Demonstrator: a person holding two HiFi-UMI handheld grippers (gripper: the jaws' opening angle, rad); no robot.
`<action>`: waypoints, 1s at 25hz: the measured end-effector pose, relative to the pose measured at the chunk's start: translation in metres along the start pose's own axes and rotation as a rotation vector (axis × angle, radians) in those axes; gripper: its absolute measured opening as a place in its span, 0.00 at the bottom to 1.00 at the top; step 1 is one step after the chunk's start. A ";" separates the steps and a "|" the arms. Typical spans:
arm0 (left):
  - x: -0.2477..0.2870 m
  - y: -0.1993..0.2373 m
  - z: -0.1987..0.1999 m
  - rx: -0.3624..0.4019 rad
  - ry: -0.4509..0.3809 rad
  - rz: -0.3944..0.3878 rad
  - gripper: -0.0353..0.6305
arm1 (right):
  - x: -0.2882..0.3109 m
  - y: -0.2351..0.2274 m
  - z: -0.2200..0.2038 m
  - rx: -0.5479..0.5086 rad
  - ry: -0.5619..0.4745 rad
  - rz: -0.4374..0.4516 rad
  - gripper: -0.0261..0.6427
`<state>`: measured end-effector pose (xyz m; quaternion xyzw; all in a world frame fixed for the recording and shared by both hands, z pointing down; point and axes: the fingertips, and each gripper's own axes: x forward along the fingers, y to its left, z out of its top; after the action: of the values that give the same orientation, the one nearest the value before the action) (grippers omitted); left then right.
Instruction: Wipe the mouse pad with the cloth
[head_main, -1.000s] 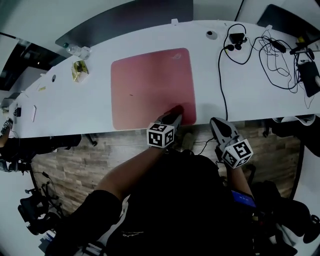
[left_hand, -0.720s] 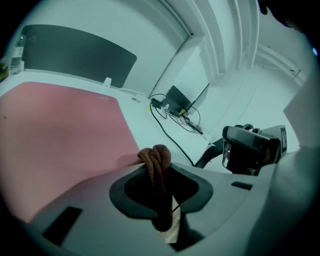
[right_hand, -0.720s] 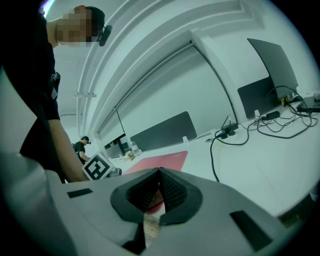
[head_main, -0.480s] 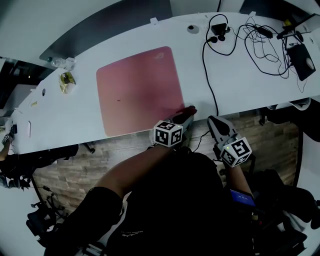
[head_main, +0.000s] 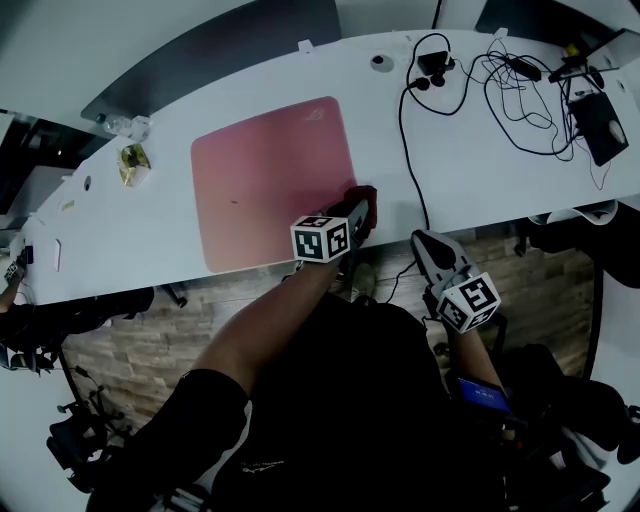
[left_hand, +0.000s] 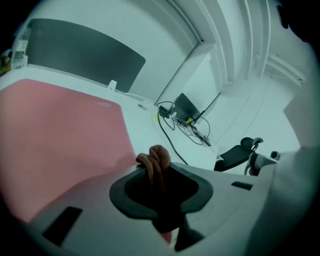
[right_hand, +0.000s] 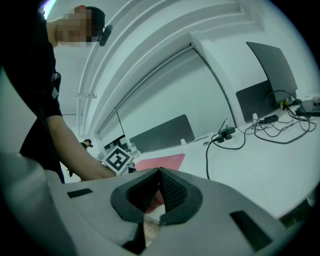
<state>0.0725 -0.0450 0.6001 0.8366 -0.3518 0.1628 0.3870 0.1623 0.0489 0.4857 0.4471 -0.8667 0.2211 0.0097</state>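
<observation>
The left hand-held gripper (head_main: 352, 218) reaches over the front edge of the white desk (head_main: 150, 230) with its jaws closed tight on a bunched red cloth (head_main: 366, 200). In the left gripper view the folds of the cloth (left_hand: 156, 161) stick up from between the clamped jaws of that hand-held gripper (left_hand: 156, 174). The cloth sits at the right edge of the pink mouse pad (head_main: 270, 180), close to the pad's near right corner, about where the pad meets the bare desk. The mouse pad lies flat on the desk, well to the left of a tangle of black cables (head_main: 500, 85), and fills the left side of the left gripper view (left_hand: 60, 145). The right hand-held gripper (head_main: 421, 239) hangs off the desk, just in front of its edge and over the wood-patterned floor (head_main: 250, 290), to the right of the left one. Its jaws (right_hand: 159, 171) are pressed together with nothing between them, and its view looks across the desk toward the mouse pad (right_hand: 167, 161) and the left hand-held gripper's marker cube (right_hand: 117, 159)
</observation>
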 end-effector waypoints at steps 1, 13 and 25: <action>-0.002 0.007 0.001 0.012 0.006 0.032 0.18 | 0.000 -0.001 0.000 0.000 0.001 0.004 0.08; -0.051 0.070 0.000 0.121 0.048 0.230 0.18 | 0.024 0.005 0.007 -0.028 0.010 0.095 0.08; -0.141 0.160 0.002 0.170 0.032 0.420 0.18 | 0.060 0.042 0.000 -0.043 0.060 0.203 0.08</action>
<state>-0.1404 -0.0538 0.6073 0.7719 -0.4972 0.2822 0.2781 0.0936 0.0231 0.4827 0.3498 -0.9115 0.2154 0.0227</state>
